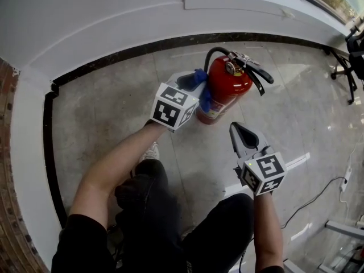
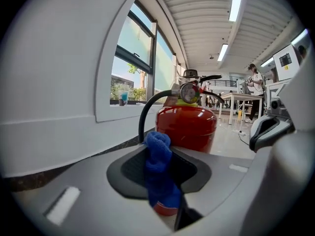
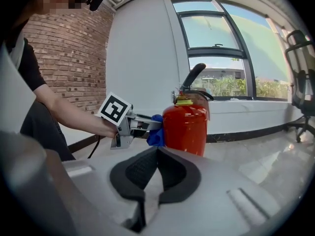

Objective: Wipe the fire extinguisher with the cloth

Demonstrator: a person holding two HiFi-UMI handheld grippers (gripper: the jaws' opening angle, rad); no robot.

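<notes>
I had the left claw (image 1: 199, 90) pinching the blue cloth (image 2: 158, 154), a nubby terry rag bunched into a soft roll between the dark, ribbed pads (image 2: 130, 168). One tuft stood above the claw tips and the rest hung down between them. In the right gripper view the cloth lay against the side of the fire extinguisher (image 1: 224, 87), about midway up its body.

The extinguisher stood upright on the floor (image 1: 114, 118), just beside the curved white wall (image 1: 102, 21). Its body was a glossy red steel cylinder with a rounded shoulder. A round pressure gauge (image 2: 189, 92) sat at the neck, black lever handles (image 1: 259, 73) stuck out above it, and a smooth black hose (image 2: 145, 114) arched over from the top and ran down the side.

The right claw (image 3: 157, 149) was pressed together with nothing in it, its two black pads meeting along a thin seam. It sat back from the extinguisher, pointed at it. Each claw had a matte grey shell and carried a white cube with square black markers (image 1: 173, 104).

The floor was polished pale stone, shiny enough to mirror the light, and a dark skirting band (image 1: 142, 47) followed the wall's curve. Rough red brick (image 3: 74, 53) showed behind my left arm.
</notes>
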